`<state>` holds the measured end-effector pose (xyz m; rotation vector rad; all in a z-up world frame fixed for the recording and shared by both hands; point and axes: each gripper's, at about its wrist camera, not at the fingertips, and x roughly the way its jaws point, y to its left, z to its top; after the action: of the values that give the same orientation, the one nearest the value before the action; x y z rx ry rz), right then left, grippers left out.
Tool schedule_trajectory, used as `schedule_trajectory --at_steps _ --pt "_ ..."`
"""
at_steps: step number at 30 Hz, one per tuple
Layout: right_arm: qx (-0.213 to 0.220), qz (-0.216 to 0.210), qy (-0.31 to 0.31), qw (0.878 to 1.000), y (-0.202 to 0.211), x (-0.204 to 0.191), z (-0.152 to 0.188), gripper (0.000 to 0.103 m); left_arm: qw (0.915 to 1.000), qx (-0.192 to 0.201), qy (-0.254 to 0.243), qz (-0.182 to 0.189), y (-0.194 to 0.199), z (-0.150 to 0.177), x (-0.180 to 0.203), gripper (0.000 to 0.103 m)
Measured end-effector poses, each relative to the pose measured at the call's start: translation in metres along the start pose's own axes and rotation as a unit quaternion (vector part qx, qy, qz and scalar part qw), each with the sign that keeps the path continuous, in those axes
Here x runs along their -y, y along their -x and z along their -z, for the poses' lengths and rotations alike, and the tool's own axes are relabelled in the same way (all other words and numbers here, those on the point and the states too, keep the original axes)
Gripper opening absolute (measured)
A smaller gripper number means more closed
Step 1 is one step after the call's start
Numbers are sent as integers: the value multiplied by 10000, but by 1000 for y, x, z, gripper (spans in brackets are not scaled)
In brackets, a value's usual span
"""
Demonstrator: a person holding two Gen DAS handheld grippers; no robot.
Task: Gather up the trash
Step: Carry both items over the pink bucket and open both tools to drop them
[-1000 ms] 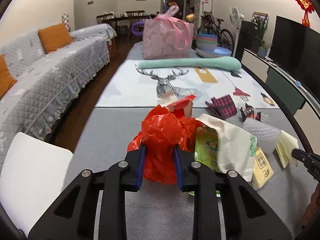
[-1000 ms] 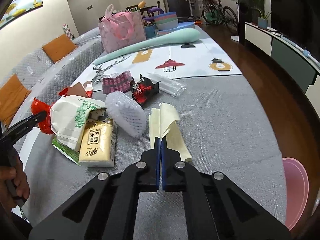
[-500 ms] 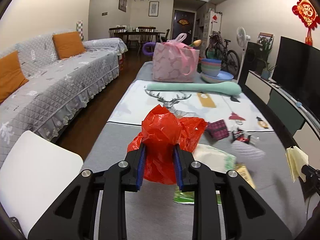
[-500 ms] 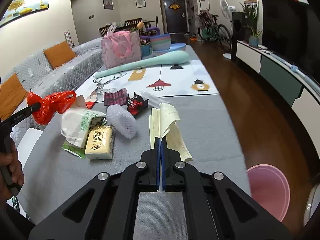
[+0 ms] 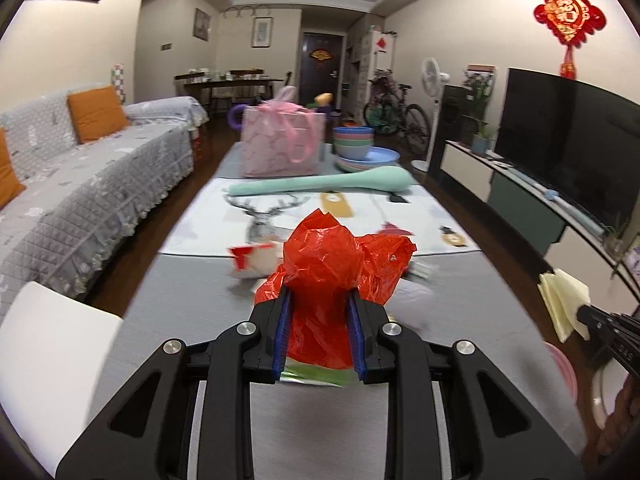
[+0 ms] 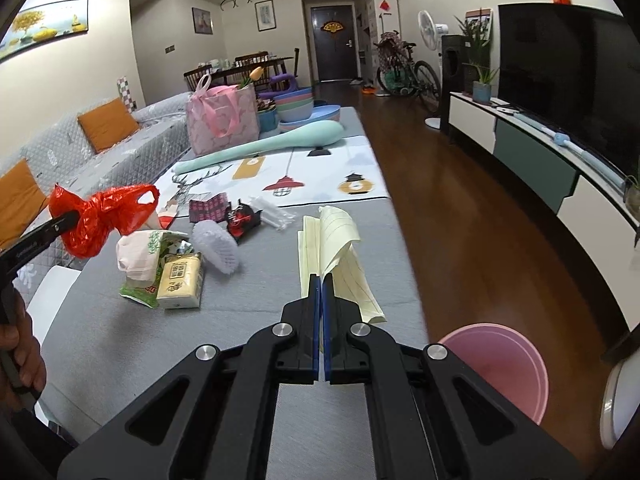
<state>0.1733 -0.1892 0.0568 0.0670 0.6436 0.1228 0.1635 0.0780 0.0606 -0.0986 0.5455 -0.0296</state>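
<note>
Red plastic bag (image 5: 328, 264) pinched by left gripper (image 5: 319, 336), held above grey table (image 6: 248, 320). Yellow paper (image 6: 340, 256) clamped flat in closed right gripper (image 6: 321, 320), near pink bin (image 6: 500, 364). Both judged light, soft, crumpling; bunched middle best gripped.

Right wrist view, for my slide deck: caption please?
Right gripper shut on yellow lined paper above the grey table, pink bin below right.
</note>
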Motion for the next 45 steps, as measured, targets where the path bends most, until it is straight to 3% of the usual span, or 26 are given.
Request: schedule_trajectory --at_steps 15,27,45 --pt "190 454 -296 9983 45 71 12 1 9948 -304 -527 815 8 42 118 25" --pt "105 968 -698 9928 62 140 31 1 9853 -557 -840 1377 -4 65 209 25" --pt "-26 1424 -1146 9832 67 207 49 2 9704 -993 -1182 1858 -23 92 295 25"
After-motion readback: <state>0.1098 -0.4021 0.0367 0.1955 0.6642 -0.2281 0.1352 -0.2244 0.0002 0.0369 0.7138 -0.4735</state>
